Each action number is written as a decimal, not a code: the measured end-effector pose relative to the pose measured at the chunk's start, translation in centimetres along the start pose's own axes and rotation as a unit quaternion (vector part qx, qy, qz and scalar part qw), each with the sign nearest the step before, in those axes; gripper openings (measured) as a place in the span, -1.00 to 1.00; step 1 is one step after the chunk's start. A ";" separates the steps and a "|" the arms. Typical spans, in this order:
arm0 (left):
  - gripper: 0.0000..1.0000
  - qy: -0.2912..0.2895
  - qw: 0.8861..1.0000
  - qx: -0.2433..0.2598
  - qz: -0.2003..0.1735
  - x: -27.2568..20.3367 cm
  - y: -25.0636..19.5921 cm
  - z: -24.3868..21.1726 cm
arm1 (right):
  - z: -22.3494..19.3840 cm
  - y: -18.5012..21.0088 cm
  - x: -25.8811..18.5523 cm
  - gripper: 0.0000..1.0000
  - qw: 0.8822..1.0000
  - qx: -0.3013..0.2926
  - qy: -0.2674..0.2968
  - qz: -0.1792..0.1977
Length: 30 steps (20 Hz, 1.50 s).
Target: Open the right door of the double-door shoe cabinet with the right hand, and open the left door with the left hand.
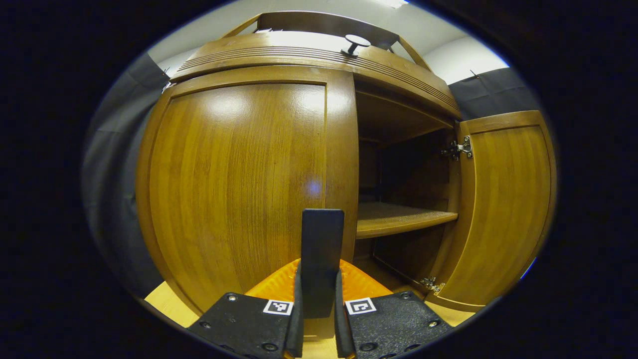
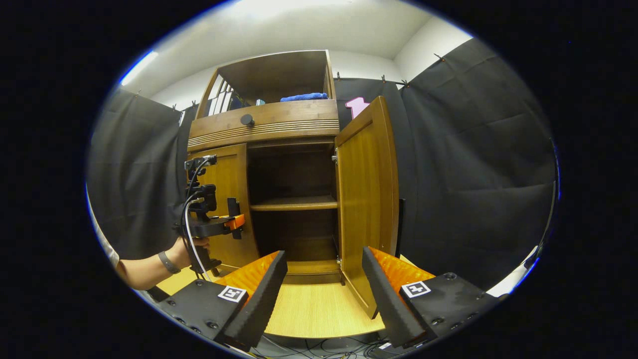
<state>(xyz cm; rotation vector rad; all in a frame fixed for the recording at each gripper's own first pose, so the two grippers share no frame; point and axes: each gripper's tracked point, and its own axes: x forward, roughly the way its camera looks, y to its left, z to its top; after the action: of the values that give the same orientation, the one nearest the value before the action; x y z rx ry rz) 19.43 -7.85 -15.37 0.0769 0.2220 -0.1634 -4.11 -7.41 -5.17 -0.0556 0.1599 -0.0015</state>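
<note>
The wooden shoe cabinet point(image 1: 309, 55) stands close in front in the left gripper view. Its left door point(image 1: 234, 184) is closed. A dark upright handle point(image 1: 322, 234) at that door's right edge sits between my left gripper's point(image 1: 321, 267) fingers, which press on it from both sides. The right door point(image 1: 503, 204) is swung wide open and shows an inner shelf point(image 1: 398, 219). In the right gripper view my right gripper point(image 2: 324, 254) stands open with nothing between its fingers, a little back from the open right door point(image 2: 366, 199). The left gripper point(image 2: 234, 219) shows there at the left door point(image 2: 227, 199).
A round knob point(image 2: 247, 119) sits on the drawer front above the doors. A blue cloth point(image 2: 304, 96) lies in the open top compartment. A person's hand point(image 2: 187, 247) holds the left gripper. The cabinet stands on a light wooden platform point(image 2: 314, 309). Black cloth hangs at both sides.
</note>
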 end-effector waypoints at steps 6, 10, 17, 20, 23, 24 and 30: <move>-0.48 0.012 1.000 0.001 0.007 -6.0 0.7 -0.4 | -0.2 -0.2 -0.5 0.80 1.000 -0.009 -0.004 0.005; -0.50 0.020 1.000 0.000 0.023 -10.4 2.3 -0.2 | 0.1 -0.2 -0.1 0.80 1.000 -0.008 -0.012 0.002; -0.51 -0.001 0.997 -0.002 0.073 -17.1 6.9 0.7 | 0.1 0.9 0.9 0.81 1.000 -0.008 -0.012 0.025; -0.52 -0.009 0.995 -0.002 0.098 -19.1 8.9 0.9 | 0.0 1.6 1.5 0.82 0.999 -0.008 -0.010 0.037; -0.53 -0.014 0.994 -0.007 0.107 -20.2 10.1 0.9 | 0.0 2.3 1.9 0.82 0.999 -0.009 -0.009 0.050; -0.53 -0.016 0.994 -0.006 0.112 -20.5 10.6 1.0 | 0.0 2.5 2.2 0.80 0.998 -0.009 -0.009 0.054; -0.50 -0.011 0.991 0.009 0.133 -21.6 13.6 0.2 | -0.3 3.4 2.9 0.80 0.997 -0.009 -0.007 0.070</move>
<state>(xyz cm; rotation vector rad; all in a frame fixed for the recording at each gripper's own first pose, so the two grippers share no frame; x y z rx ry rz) 1.00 8.77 -9.51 0.1212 0.1871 0.0984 -1.26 -4.06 -6.09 -0.0619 0.1491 0.1405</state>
